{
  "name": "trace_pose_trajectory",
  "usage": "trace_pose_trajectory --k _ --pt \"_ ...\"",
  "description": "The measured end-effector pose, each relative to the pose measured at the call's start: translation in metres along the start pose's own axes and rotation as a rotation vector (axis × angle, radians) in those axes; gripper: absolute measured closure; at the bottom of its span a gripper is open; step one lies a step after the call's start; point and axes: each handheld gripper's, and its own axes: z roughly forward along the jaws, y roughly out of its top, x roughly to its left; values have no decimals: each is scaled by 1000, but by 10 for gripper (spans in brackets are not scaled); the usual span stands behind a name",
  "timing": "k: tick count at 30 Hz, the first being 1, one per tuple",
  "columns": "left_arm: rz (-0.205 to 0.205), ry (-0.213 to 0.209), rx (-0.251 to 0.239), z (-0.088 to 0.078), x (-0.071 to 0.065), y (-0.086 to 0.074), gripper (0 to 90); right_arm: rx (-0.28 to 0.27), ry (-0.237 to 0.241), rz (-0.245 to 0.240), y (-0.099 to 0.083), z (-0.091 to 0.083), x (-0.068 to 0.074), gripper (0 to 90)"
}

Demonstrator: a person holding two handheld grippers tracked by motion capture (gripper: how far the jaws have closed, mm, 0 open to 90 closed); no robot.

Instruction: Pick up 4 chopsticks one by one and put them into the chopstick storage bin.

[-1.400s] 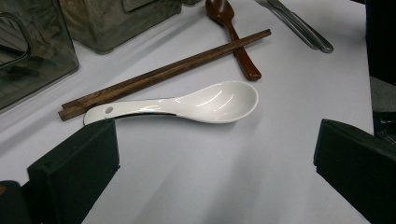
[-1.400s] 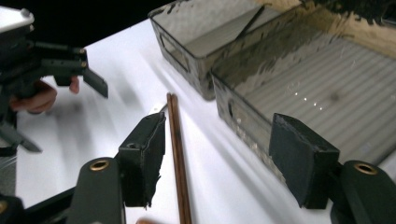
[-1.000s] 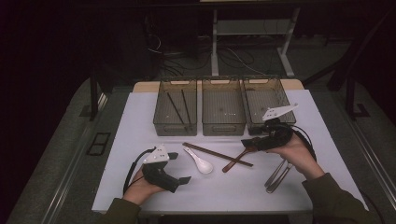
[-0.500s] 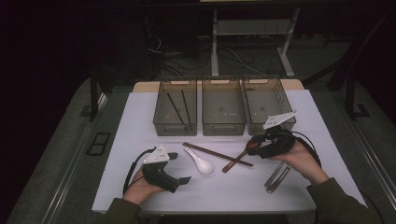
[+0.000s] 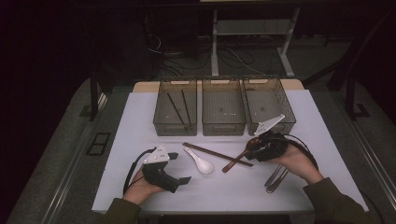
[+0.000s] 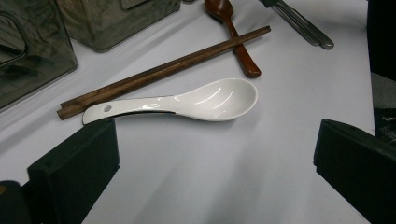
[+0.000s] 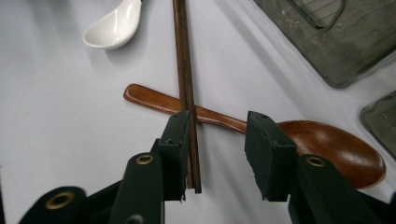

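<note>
A pair of brown wooden chopsticks (image 5: 215,153) lies across the handle of a brown wooden spoon (image 5: 235,161) on the white table. My right gripper (image 7: 218,126) straddles that crossing at the chopsticks' near end. Its jaws have just been closing: one pad (image 7: 175,140) touches the chopsticks (image 7: 186,93), the other pad (image 7: 266,154) stands clear over the spoon (image 7: 327,144). A white ceramic spoon (image 6: 205,100) lies just ahead of my left gripper (image 6: 215,140), which rests wide open on the table with nothing between its jaws. In the high view the left gripper (image 5: 180,168) sits at the front left.
Three clear bins stand in a row at the back: the left one (image 5: 175,123) holds dark chopsticks, then the middle one (image 5: 223,125) and the right one (image 5: 289,112). Metal cutlery (image 5: 275,177) lies by the right hand.
The right gripper has dipped slightly toward the chopsticks' end beside the wooden spoon's bowl. The left gripper and the utensils have stayed put.
</note>
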Motion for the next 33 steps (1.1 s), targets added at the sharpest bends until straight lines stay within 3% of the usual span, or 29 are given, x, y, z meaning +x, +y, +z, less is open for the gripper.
trace_pose_trajectory --k 10,17,33 --pt "1 -1 1 0 0 0 0 51 -13 -58 0 14 2 715" --pt "1 -2 1 0 0 0 0 74 8 -80 -1 21 4 749" --pt "1 -2 1 0 -1 0 0 90 14 -79 -1 26 4 767"
